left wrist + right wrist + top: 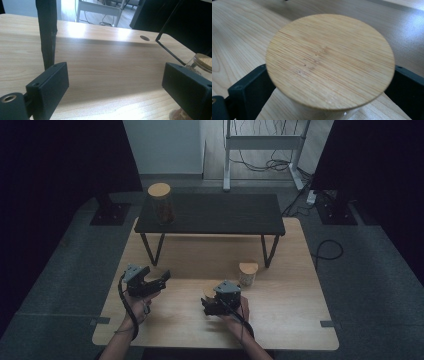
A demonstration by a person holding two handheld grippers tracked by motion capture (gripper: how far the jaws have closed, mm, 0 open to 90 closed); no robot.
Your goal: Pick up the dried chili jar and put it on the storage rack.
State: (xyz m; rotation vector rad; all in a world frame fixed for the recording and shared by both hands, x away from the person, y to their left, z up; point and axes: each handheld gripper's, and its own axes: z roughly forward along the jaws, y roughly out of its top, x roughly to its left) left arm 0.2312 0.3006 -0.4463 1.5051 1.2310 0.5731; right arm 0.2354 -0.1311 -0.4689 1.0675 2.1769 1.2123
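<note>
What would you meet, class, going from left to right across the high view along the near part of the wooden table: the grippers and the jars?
Left gripper → right gripper, its jaws around a jar with a wooden lid → small jar with a wooden lid, standing alone.

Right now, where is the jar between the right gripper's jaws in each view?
High view: the jar is at lower middle, its wooden lid partly covered.
Right gripper view: the jar is in the centre, lid up, between the two black jaws.
Left gripper view: a lidded jar is at the right edge; I cannot tell if it is the same one.
Shared landmark: the light wooden table.
</note>
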